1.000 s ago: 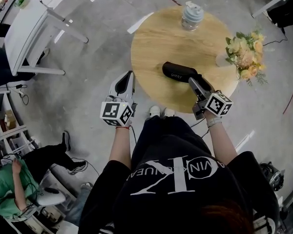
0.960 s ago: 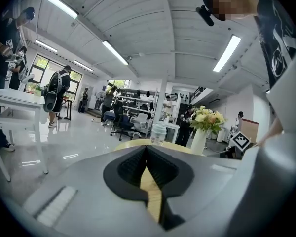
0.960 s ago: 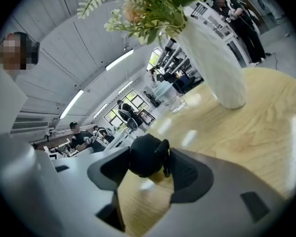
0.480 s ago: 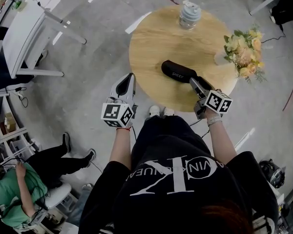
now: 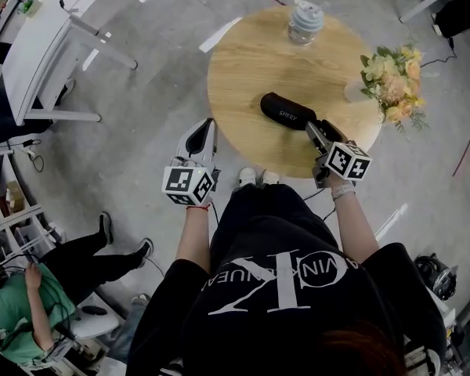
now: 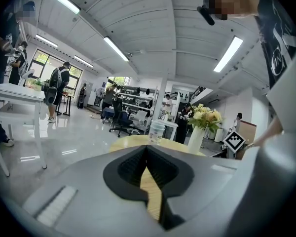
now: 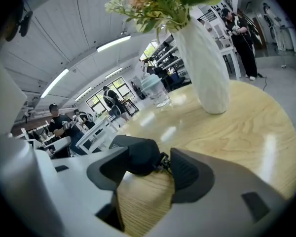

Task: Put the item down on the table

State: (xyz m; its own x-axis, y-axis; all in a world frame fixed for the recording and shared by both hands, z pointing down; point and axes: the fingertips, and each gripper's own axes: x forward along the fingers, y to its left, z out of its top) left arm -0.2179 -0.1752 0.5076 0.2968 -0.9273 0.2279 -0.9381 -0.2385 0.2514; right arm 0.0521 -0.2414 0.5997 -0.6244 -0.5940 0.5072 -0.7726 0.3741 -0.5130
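Note:
A long black pouch point(image 5: 286, 113) lies on the round wooden table point(image 5: 243, 77), slanting from the centre toward the near right edge. My right gripper point(image 5: 314, 129) is at the pouch's near end. In the right gripper view the pouch's rounded end point(image 7: 138, 154) sits between the spread jaws of this gripper point(image 7: 150, 154). It rests against the left jaw, and a small gap with the zipper pull shows at the right jaw. My left gripper point(image 5: 207, 125) hovers over the floor left of the table, shut and empty point(image 6: 147, 149).
A white vase of flowers point(image 5: 392, 81) stands at the table's right edge, close to my right gripper point(image 7: 202, 68). A glass jar point(image 5: 305, 22) stands at the far edge. A white table point(image 5: 39, 45) stands far left. A seated person point(image 5: 31, 296) is at lower left.
The pouch's far end has swung slightly away from me on the table. My right gripper has shifted a little with it. The left gripper has stayed put.

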